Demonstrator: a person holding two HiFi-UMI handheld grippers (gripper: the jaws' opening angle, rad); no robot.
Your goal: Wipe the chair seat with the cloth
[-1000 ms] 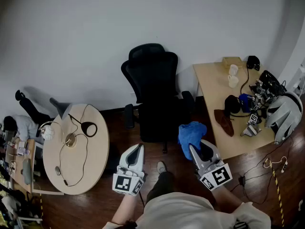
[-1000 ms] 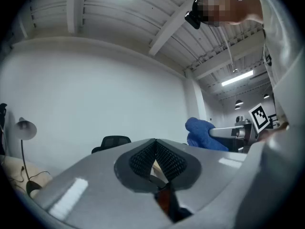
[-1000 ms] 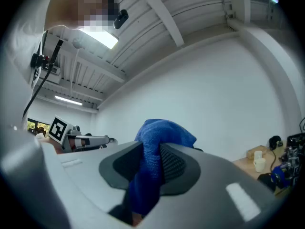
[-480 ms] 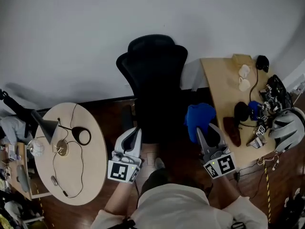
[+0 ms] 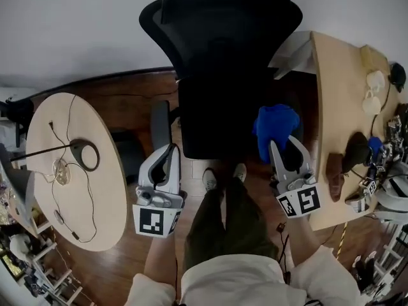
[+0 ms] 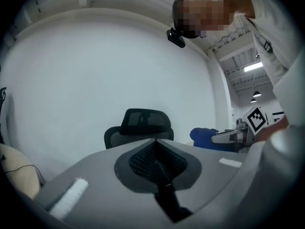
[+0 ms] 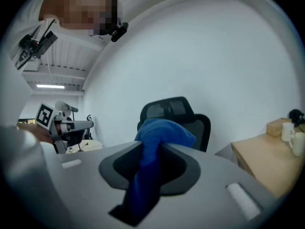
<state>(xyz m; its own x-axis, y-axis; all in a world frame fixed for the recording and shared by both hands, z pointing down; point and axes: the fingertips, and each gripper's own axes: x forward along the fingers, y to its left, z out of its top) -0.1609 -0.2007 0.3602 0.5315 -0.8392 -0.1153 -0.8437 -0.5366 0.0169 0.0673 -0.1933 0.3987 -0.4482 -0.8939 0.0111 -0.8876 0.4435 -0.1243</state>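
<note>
Right, I am gripping the blue cloth (image 5: 275,123) in my right tongs (image 5: 285,146), whose jaws are clamping its lower part so that the bunched top is sticking out past the tips. My left tongs (image 5: 169,153) are pressing together on nothing. The chair seat (image 5: 220,123) is lying just ahead of both tongs, between them. The cloth is hovering beside its right edge, not touching it as far as I can judge. To wipe well, I am planning to tip the right tongs down so the loose bunch, not the hard jaws, is meeting the seat, then sweeping toward the left tongs in overlapping passes. I am expecting the seat to turn under the push, so I am readying the left tongs to steady it
</note>
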